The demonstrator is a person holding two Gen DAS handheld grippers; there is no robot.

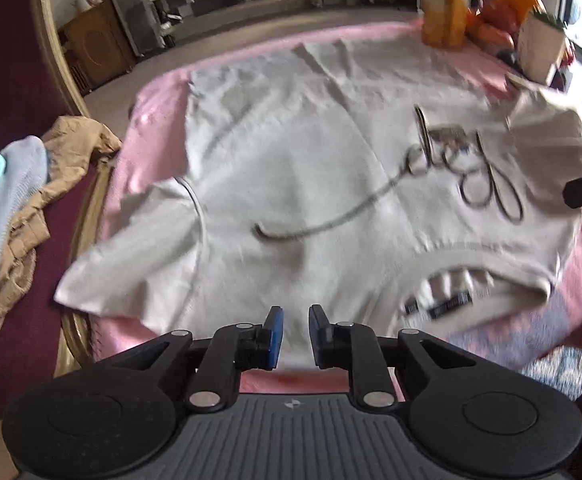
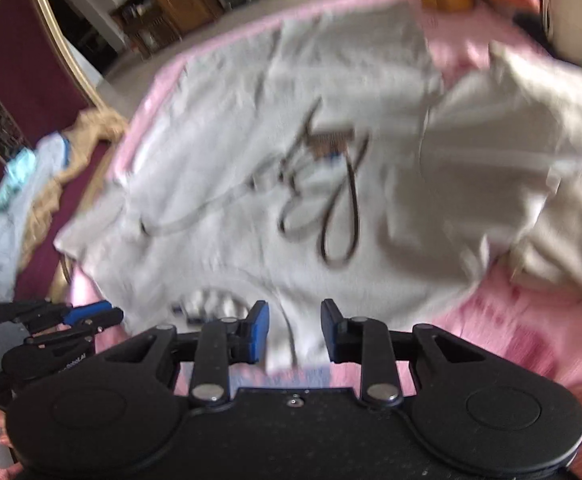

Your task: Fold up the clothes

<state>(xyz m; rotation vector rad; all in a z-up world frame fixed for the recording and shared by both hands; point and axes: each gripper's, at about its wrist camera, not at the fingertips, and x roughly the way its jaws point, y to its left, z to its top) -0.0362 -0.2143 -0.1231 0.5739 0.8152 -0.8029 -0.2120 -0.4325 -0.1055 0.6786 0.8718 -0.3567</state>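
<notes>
One white T-shirt (image 1: pixel 291 168) lies spread face-up on the pink-covered desk (image 1: pixel 147 140), collar nearest, right sleeve folded over the body. Right view is motion-blurred and the print is unreadable. Clothes pile (image 1: pixel 15 208) on the chair is cut off at left. Left gripper (image 1: pixel 292 322) and right gripper (image 2: pixel 294 320) are both apart and empty above the collar edge.

A white T-shirt (image 1: pixel 311 168) with looping dark script lies spread face-up on a pink cloth (image 1: pixel 151 120), one sleeve folded inward.
</notes>
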